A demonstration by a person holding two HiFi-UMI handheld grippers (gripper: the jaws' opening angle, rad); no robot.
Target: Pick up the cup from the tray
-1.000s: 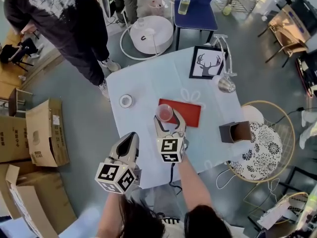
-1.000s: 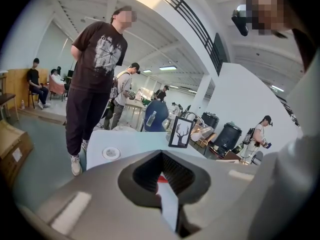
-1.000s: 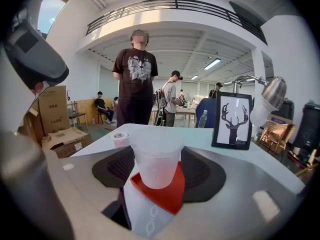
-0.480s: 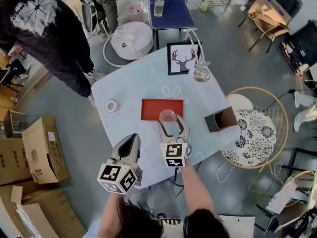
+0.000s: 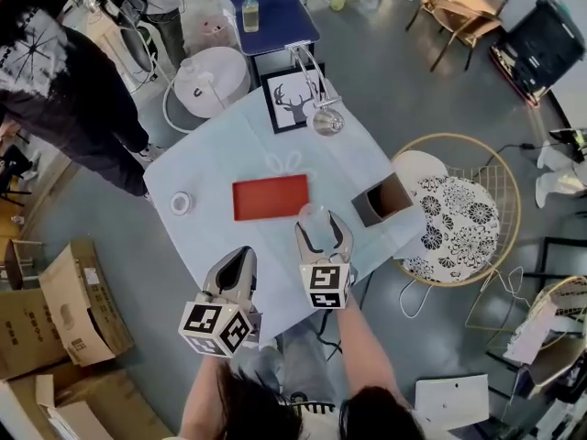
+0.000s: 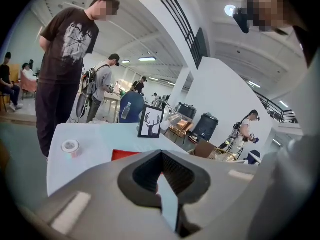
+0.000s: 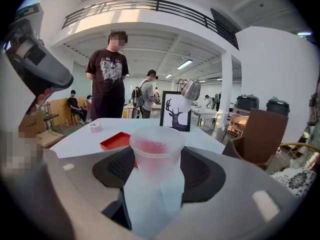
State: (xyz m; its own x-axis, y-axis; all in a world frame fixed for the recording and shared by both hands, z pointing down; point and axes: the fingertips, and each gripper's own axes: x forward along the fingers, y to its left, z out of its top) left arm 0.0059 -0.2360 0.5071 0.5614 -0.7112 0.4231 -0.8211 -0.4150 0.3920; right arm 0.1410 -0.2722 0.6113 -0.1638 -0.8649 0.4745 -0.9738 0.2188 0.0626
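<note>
My right gripper [image 5: 323,230] is shut on a translucent plastic cup [image 5: 312,215] with a pinkish tint inside, gripping its lower body. The cup [image 7: 156,154] stands upright between the jaws and fills the middle of the right gripper view. It is off the flat red tray [image 5: 271,197], just past the tray's near right corner. In the right gripper view the tray [image 7: 116,141] lies behind and left of the cup. My left gripper [image 5: 239,262] hangs at the table's near edge, shut with nothing in it; its view shows the tray [image 6: 122,154] over its jaws.
On the white table [image 5: 211,168] are a tape roll [image 5: 181,203], a framed deer picture [image 5: 287,100], a metal lamp [image 5: 327,120] and a brown open box [image 5: 382,200]. A wicker chair [image 5: 459,209] stands right. A person [image 5: 64,90] stands far left, beside cardboard boxes [image 5: 78,296].
The right gripper has carried the cup from over the tray's left part across to beyond its right end. The left gripper has stayed shut and empty.
</note>
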